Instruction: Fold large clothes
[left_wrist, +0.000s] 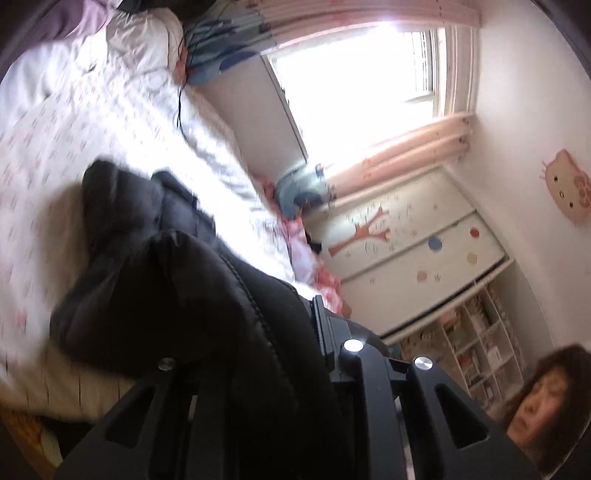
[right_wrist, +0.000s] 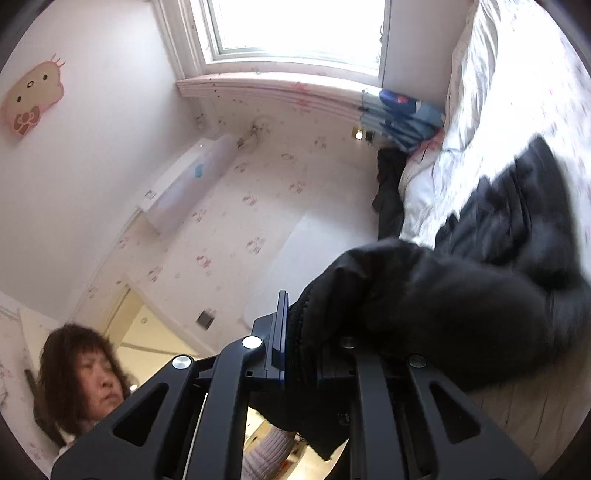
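Left gripper (left_wrist: 295, 325), seen from its own camera, is pinched on a fold of a black padded jacket (left_wrist: 166, 266); only 1 finger (left_wrist: 325, 325) shows, the other lies hidden under the cloth. Right gripper (right_wrist: 299, 339) likewise clamps the jacket's quilted edge, with 1 blue-edged finger (right_wrist: 279, 332) pressed against the cloth. Between the 2 grips the jacket hangs partly raised, its far part trailing onto the bed (left_wrist: 74, 140), which carries a white patterned sheet. A pillow (left_wrist: 144, 44) lies at the head of the bed. Behind stand a bright window (right_wrist: 295, 26), a wall air conditioner (right_wrist: 188, 181), a cat-face wall sticker (right_wrist: 31, 99) and a decorated wardrobe (left_wrist: 424, 251). A person (right_wrist: 81, 373) appears beside the gripper in the right view.
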